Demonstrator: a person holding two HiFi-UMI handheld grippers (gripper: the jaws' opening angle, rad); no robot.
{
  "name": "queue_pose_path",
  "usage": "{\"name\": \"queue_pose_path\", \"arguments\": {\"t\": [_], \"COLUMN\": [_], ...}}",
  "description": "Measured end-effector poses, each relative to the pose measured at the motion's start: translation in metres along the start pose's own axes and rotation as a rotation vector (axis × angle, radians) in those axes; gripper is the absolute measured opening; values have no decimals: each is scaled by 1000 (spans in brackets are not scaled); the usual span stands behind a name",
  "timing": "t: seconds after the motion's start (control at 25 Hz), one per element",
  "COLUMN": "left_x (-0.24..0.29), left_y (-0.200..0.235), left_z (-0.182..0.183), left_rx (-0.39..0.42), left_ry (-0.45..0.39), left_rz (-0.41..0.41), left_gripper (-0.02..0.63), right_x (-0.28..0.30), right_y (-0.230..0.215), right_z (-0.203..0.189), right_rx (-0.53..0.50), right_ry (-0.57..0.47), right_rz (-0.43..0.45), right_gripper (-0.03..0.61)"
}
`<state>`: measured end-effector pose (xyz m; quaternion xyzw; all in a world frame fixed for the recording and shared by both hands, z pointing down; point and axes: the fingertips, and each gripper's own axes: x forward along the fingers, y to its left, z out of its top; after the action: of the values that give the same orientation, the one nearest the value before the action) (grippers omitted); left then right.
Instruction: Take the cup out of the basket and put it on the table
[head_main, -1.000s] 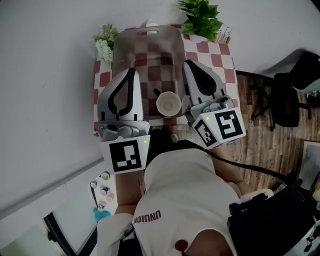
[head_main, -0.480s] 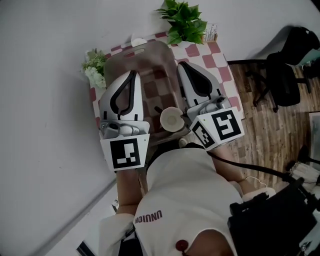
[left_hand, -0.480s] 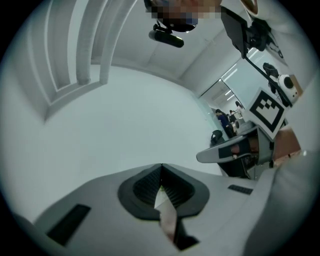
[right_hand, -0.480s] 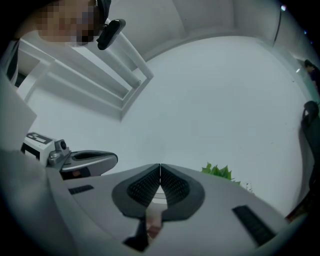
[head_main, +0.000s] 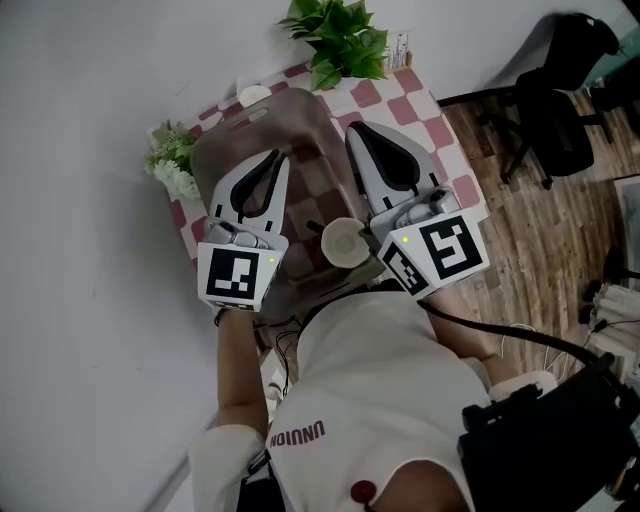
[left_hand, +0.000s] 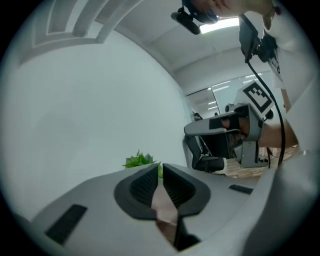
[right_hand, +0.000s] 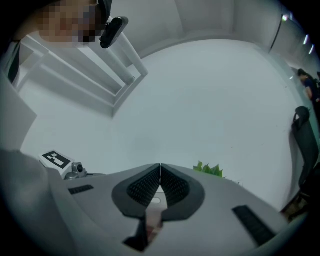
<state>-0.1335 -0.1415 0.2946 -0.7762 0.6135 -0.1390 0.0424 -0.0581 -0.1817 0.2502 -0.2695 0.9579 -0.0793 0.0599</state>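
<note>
Approach to the cup, before any grasp. The cup (head_main: 343, 243), white and mouth-up, stands at the near end of the translucent basket (head_main: 300, 108), between the two tools and closer to the right one. Whether it touches the basket's near wall is hard to tell through the tinted plastic. The left gripper (head_main: 277, 160) hangs over the basket's left side; its jaws have just been opening and are parted by only a narrow slit, with nothing between them. The right gripper (head_main: 353, 131) lies along the basket's right edge, jaws pressed together and empty. Both sets of tips reach beyond the cup. To do the step well, the chosen gripper should probably be drawn back toward the person and opened wider. It can then be lowered with one jaw inside the mouth and one outside, and the cup lifted straight up clear of the basket wall before it is carried to the checked table (head_main: 445, 135).
</note>
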Motion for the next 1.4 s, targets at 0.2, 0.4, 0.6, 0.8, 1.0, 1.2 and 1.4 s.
{"name": "queue_pose_path", "arguments": {"t": [0.2,0.4,0.6,0.8,1.0,1.2,1.4], "left_x": [12,21,25,26,29,29,22], "left_y": [-10,-30,-49,-66,-69,-75,-86], "left_z": [-27,-52,-65,-81,-101,-123,-149], "left_rx": [13,34,37,94,72,123,195], "left_ry": [86,188,249,293,352,421,517], "left_rz": [-137,-311,-476,-653,-743,-812,-917], "left_gripper": [44,66,66,69,77,88,94], "right_x": [-1,-5,-7,-9,-8,-7,-5], "right_y": [-2,-4,-6,-10,-14,-17,-19], "right_z": [0,-1,-1,-1,-1,-3,-6], "right_rx": [1,2,3,1,0,1,2], "right_ry": [-2,-1,0,-4,-5,0,8], "right_rz": [-27,-51,-71,-94,-116,-130,-140], "right_gripper": [18,18,18,18,18,18,18]}}
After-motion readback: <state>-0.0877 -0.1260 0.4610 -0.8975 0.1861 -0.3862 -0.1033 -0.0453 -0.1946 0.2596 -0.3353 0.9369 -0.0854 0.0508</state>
